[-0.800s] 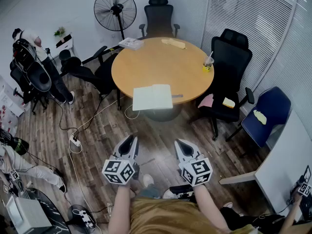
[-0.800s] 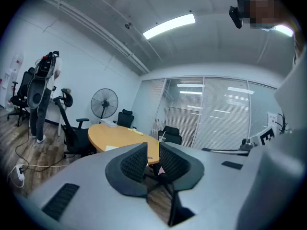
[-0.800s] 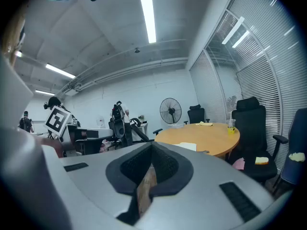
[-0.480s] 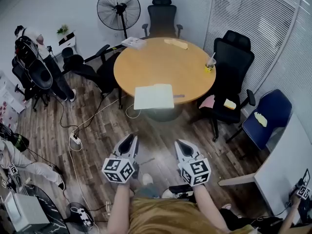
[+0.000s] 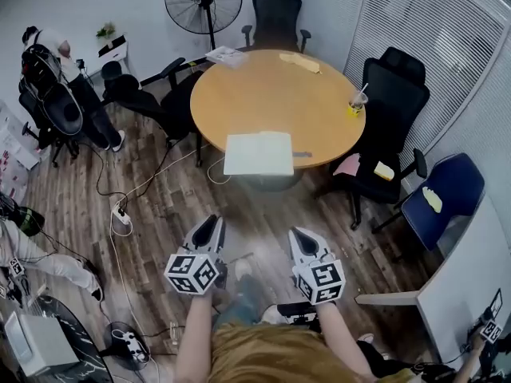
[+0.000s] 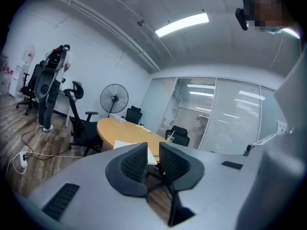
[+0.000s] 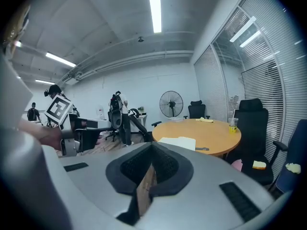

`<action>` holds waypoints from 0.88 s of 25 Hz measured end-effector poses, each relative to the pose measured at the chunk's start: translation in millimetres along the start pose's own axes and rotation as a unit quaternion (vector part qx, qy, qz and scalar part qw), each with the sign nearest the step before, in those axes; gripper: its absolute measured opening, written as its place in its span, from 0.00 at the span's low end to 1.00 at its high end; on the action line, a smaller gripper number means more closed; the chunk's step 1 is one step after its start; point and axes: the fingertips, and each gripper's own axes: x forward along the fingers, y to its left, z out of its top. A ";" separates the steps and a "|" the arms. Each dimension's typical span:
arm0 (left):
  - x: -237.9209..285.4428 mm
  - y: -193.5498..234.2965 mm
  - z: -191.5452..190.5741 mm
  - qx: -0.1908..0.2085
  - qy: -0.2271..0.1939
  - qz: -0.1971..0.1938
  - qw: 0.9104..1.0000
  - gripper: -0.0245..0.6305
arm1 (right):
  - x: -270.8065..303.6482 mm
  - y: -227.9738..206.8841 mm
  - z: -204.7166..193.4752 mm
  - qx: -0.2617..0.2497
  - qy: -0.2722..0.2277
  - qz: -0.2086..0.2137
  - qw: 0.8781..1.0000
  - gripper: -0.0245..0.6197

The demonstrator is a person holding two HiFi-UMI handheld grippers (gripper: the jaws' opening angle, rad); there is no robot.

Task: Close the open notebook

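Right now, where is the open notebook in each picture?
Head view: the open notebook lies just above the middle, at the near edge of the round table.
Left gripper view: the open notebook is a pale strip left of the middle, partly hidden behind the jaws.
Right gripper view: the open notebook is right of the middle, on the table's near edge.
Shared landmark: the standing fan beyond the table.

The right gripper (image 7: 153, 146) has its jaws closed tip to tip with nothing between them. Beyond them stands a round wooden table (image 7: 213, 131). An open notebook (image 7: 178, 142) lies at its near edge, with a small dark object (image 7: 202, 149) just beside it. A cup with a straw (image 7: 233, 125) sits at the table's right edge, and a pedestal fan (image 7: 171, 103) stands behind.
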 end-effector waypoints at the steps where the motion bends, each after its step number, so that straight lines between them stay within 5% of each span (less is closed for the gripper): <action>1: 10.5 6.4 -1.7 -0.006 0.005 -0.003 1.000 0.16 | 9.1 -4.0 -1.1 -0.003 0.004 -0.002 1.000 0.06; 8: 100.6 52.8 13.0 -0.037 0.017 -0.030 0.999 0.16 | 85.3 -51.4 12.1 0.000 0.014 -0.034 0.999 0.06; 12: 144.4 92.3 27.9 -0.088 0.013 -0.034 0.995 0.16 | 132.8 -73.9 26.9 0.004 0.012 -0.047 0.999 0.06; 22: 207.7 148.6 41.1 -0.079 0.039 -0.053 0.995 0.16 | 204.0 -108.6 31.8 -0.006 0.035 -0.096 0.995 0.06</action>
